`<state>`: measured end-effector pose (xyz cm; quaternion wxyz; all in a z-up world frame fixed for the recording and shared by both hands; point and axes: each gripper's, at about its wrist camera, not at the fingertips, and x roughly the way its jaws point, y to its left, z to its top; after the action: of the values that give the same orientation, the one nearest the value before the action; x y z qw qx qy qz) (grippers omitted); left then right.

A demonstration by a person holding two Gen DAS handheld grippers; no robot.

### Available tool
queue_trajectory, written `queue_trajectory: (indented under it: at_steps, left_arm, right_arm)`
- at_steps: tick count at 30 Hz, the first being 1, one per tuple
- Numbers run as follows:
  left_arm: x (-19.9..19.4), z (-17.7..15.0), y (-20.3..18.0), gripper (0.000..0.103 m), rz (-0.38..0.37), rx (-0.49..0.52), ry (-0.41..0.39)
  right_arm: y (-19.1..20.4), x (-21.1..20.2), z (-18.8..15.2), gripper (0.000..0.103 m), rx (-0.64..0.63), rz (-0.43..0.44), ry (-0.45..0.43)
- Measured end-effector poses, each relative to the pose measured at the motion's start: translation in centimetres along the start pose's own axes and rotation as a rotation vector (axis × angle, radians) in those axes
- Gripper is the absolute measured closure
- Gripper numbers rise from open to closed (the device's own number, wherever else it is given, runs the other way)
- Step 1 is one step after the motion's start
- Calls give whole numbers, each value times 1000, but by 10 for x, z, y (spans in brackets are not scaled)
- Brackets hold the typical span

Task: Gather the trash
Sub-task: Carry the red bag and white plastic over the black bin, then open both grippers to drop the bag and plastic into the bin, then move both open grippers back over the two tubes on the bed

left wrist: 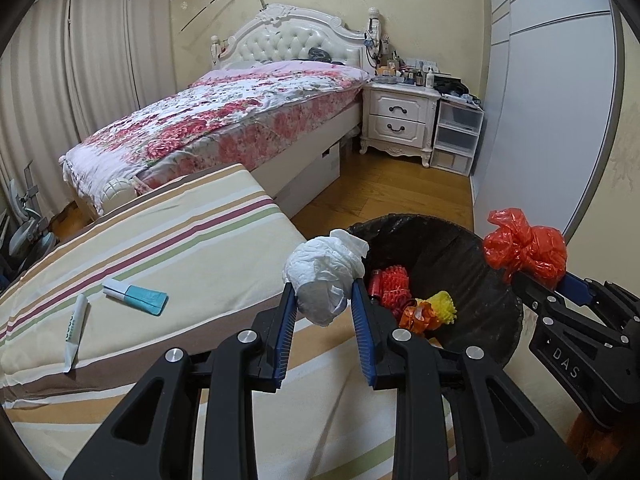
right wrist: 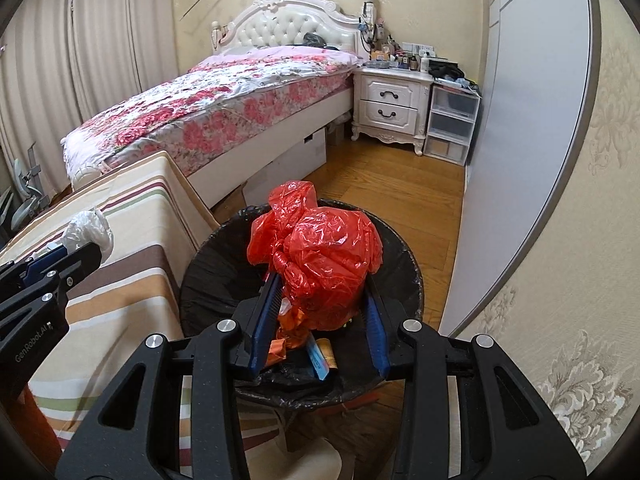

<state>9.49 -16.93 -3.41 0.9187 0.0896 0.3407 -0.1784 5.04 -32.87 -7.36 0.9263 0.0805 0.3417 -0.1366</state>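
Two grippers hold trash by the black bin.

The left gripper (left wrist: pixel 324 296) tips down and squeezes a crumpled white wad (left wrist: pixel 324 272) between its blue pads, right at the near edge of the bin (left wrist: pixel 460 248), above the striped cover (left wrist: pixel 180 248). The right gripper (right wrist: pixel 320 292) tips down too and grips a scrunched red plastic bag (right wrist: pixel 320 256) over the open bin. Below it, in the bin, lie red, orange and yellow scraps (left wrist: pixel 412 300). To the left of the left gripper, two flat tubes (left wrist: pixel 136 294) lie on the cover.
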Motion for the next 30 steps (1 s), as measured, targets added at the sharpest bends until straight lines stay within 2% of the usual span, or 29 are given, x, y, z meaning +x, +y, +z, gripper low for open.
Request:
queue_trajectory:
  at_steps: [14, 16, 18, 19, 21, 22, 30]
  left_arm:
    - [25, 18, -29, 74, 1, 54, -6]
    - [27, 18, -30, 70, 6, 62, -7]
    - [30, 18, -30, 61, 19, 64, -2]
    - [30, 17, -31, 56, 20, 60, 2]
    - [32, 18, -28, 37, 22, 46, 5]
    - [31, 17, -27, 33, 23, 40, 2]
    - [30, 17, -24, 26, 39, 38, 13]
  right_arm:
    - [-15, 21, 9, 64, 39, -33, 16]
    - [-16, 24, 9, 63, 40, -35, 22]
    - [-17, 26, 8, 60, 36, -42, 27]
    - [-16, 27, 7, 54, 35, -45, 29]
    - [-16, 29, 7, 49, 38, -51, 25]
    - [-16, 29, 6, 48, 40, -52, 26]
    - [-19, 28, 5, 45, 53, -66, 24]
